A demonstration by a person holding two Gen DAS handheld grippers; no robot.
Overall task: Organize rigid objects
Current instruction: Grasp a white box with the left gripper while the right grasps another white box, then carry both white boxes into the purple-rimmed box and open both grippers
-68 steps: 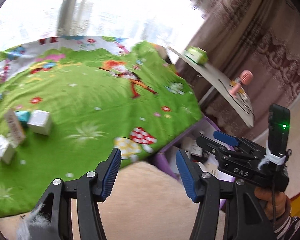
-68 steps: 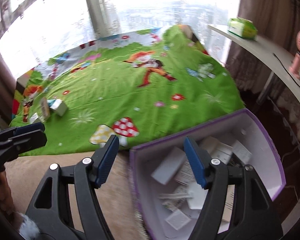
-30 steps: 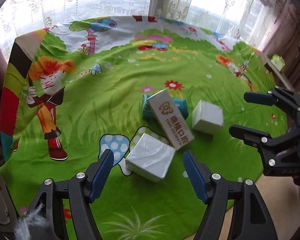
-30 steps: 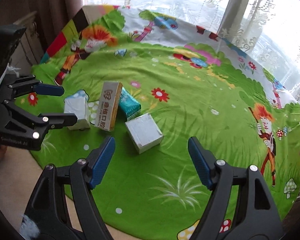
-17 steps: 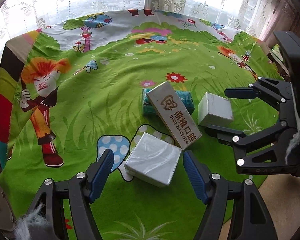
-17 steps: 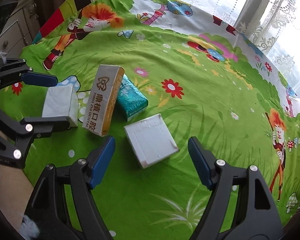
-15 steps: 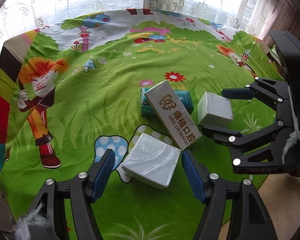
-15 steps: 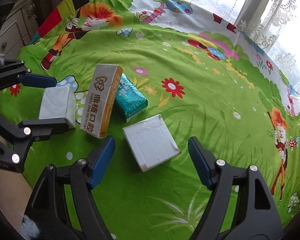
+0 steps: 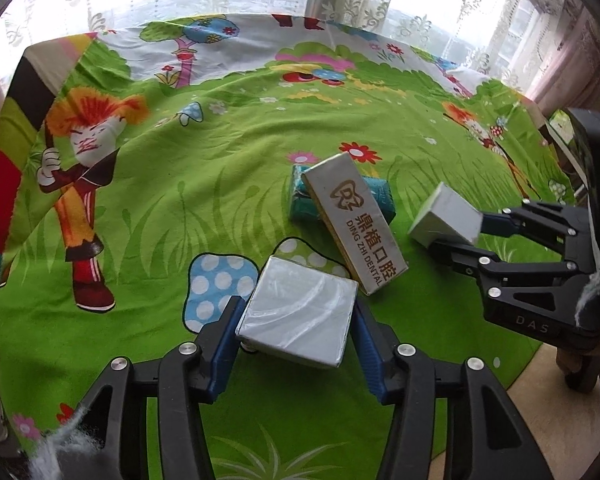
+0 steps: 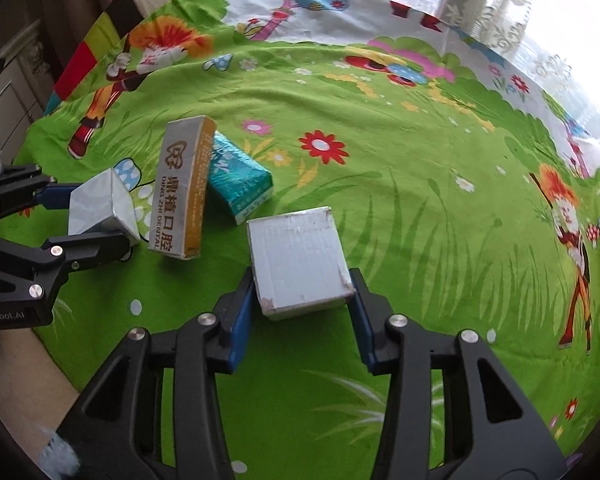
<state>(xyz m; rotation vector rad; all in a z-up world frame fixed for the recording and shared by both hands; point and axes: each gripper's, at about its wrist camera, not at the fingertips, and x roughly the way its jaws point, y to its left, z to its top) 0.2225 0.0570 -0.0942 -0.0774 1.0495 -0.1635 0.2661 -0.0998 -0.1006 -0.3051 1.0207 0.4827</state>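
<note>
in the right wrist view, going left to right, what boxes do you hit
silver foil-wrapped box in the left gripper → long dental box → teal box → white cardboard box in the right gripper

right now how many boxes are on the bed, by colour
silver wrapped box, in the left gripper: 1
white box, in the right gripper: 1
grey and gold dental box: 1
teal box: 1
total: 4
</note>
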